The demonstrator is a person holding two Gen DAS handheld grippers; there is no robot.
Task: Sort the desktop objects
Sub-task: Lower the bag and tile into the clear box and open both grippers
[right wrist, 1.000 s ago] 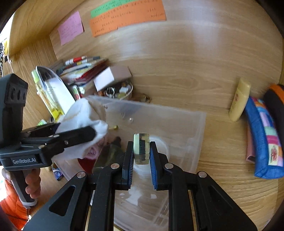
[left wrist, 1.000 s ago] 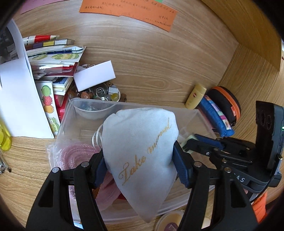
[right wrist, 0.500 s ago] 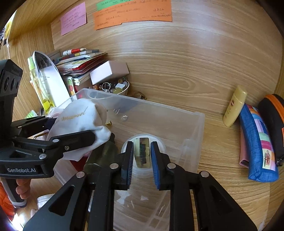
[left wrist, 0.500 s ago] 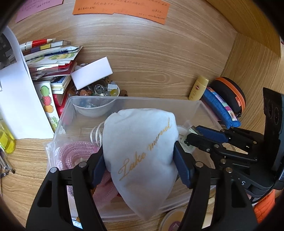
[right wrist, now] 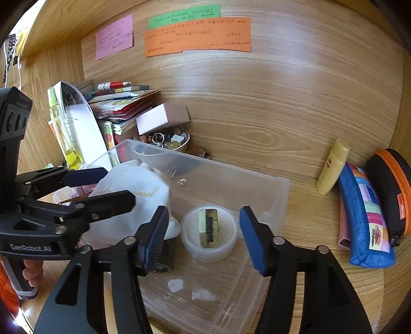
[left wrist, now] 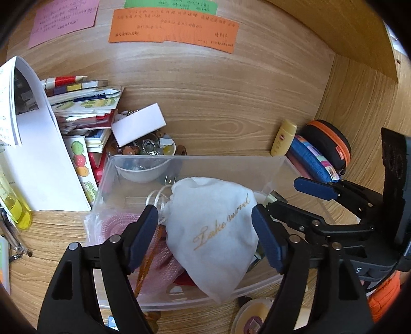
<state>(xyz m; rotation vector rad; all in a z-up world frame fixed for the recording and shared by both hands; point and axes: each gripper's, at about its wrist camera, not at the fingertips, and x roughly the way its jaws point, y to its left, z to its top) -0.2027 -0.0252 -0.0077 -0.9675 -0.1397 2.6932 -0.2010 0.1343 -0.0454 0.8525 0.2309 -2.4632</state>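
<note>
Between the blue-padded fingers of the left gripper: white pouch with gold script lettering. Between the right gripper's fingers: translucent white round tub holding a yellowish block with dark markings, possibly print. Beyond the fingertips: clear bin; orange note, green note, pink note.

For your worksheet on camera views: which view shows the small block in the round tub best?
The right wrist view: the block stands unobstructed in its tub. In the left wrist view the white pouch hides it.
</note>
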